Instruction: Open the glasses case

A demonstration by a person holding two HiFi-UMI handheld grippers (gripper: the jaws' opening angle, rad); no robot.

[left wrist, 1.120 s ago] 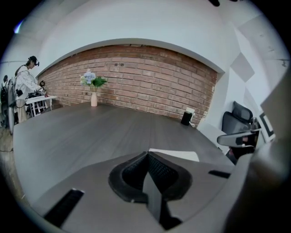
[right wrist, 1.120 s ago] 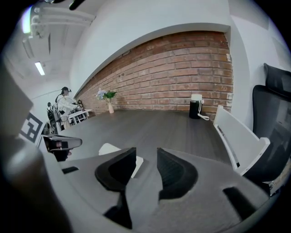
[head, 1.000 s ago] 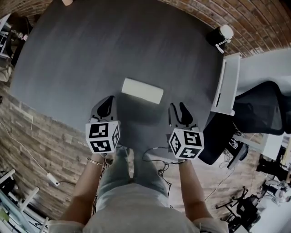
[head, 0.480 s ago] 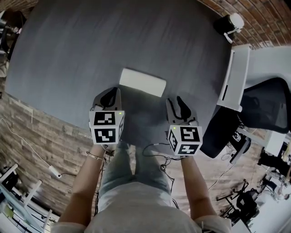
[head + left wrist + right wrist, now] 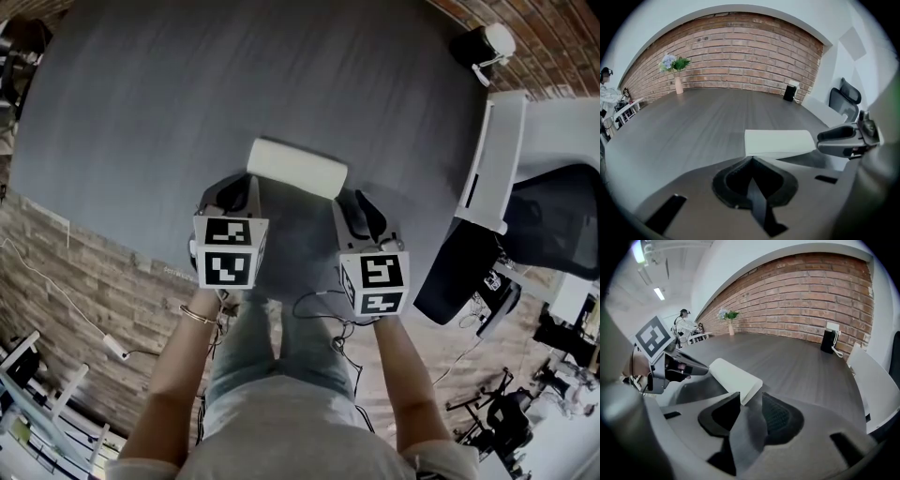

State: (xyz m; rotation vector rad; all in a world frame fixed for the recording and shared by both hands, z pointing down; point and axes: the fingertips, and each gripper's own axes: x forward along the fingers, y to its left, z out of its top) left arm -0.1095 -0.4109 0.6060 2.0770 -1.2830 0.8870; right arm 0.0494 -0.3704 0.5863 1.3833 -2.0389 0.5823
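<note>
Left gripper (image 5: 233,193) jaws together, right gripper (image 5: 359,210) jaws apart, both angled down

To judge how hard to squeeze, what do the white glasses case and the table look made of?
The glasses case: probably matte hard plastic or leatherette; even white, rounded edge, no shine. The table: likely wood or wood-look laminate; dark grey, streaky grain, dull finish.
</note>
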